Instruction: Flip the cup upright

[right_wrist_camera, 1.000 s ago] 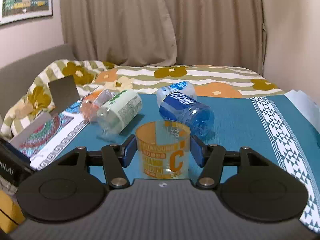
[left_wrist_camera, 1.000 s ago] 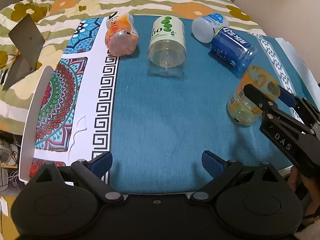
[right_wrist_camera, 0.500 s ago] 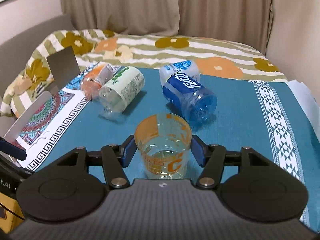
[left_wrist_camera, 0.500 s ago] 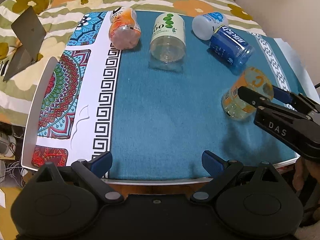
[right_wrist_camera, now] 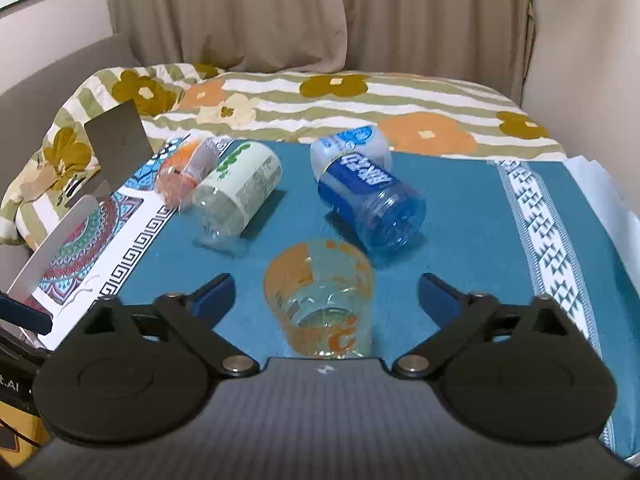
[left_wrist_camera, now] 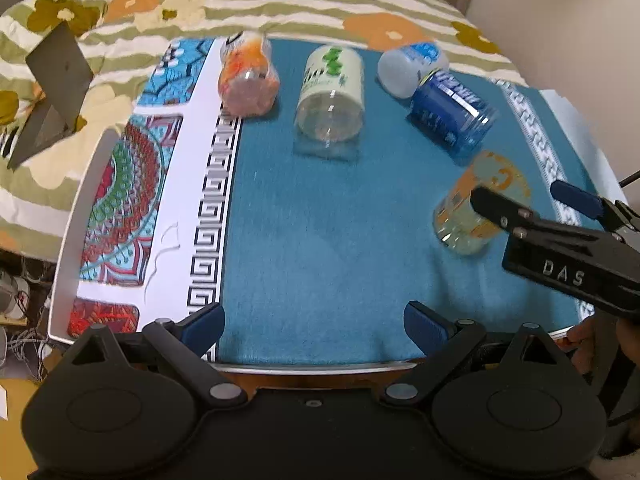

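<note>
Since 0.5 s ago the right gripper (right_wrist_camera: pixel 325 292) has spread its jaws wide and let go of the orange-printed cup (right_wrist_camera: pixel 320 300), which was clamped between the blue pads then. The cup now stands upright on the teal cloth (right_wrist_camera: pixel 460 208), mouth up, in the gap between the 2 blue fingertips (right_wrist_camera: pixel 212 298) with clear space on each side, touching neither. In the left wrist view the same cup (left_wrist_camera: pixel 476 204) sits toward the right edge of the cloth, partly covered by the black finger of the right gripper (left_wrist_camera: pixel 536 208), whose body bears the letters DAS.

Just behind the cup lies a blue bottle (right_wrist_camera: pixel 370 200) on its side, open end toward the camera, with a white bottle (right_wrist_camera: pixel 352 146) touching it at the far end. To the left lies a clear bottle with a pale green label (right_wrist_camera: pixel 238 192), also on its side, and beside that an orange-wrapped bottle (right_wrist_camera: pixel 186 170) resting over the greek-key border of the patterned mat (right_wrist_camera: pixel 80 256).

The left gripper (left_wrist_camera: pixel 314 320) hangs above the near edge of the table with its jaws wide apart and nothing between them. A flowered striped quilt (right_wrist_camera: pixel 360 100) covers the bed behind the table, and a grey card (right_wrist_camera: pixel 116 140) stands propped at the left.
</note>
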{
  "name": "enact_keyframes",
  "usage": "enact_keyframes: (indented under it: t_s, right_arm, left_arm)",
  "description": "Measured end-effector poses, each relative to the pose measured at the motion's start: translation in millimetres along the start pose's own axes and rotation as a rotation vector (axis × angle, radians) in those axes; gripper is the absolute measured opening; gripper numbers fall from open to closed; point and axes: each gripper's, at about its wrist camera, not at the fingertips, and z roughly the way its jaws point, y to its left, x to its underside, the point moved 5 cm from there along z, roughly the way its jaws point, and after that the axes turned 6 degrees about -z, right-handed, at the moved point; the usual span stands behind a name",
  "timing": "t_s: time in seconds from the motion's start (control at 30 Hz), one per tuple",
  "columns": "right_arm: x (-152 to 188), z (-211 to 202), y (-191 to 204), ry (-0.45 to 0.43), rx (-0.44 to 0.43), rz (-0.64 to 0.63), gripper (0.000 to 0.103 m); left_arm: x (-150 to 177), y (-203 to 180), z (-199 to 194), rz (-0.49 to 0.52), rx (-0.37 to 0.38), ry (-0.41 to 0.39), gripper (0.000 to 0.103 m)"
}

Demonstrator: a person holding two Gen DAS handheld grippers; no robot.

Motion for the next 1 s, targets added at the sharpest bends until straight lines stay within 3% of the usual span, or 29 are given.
enact_keyframes:
  t_s: [0.23,0.5,0.67,1.0]
  right_arm:
    - [-22.8,-40.6,-18.5,0.128,-0.004,0.010,0.103]
    - [-33.7,-92.0,-58.2,0.231,0.105,0.040,0.103]
    - [-24.1,-109.0,-70.2,0.250,0.153,0.034,0.103]
    - [-9.7,-116.7,-73.9,0.255,0.155,0.088,0.103]
  left_arm:
    - [-16.6,-20.7,-43.1,0.052,-0.018,-0.125,0.103]
    - [-16.7,-39.4,-67.0,0.058,-0.027,-0.199,0.103]
    - [-8.6,-44.2,-76.6,0.050,-0.046,-0.240,0.103]
    - [-4.6,-50.7,-88.1,0.068,-0.067,-0.294,0.103]
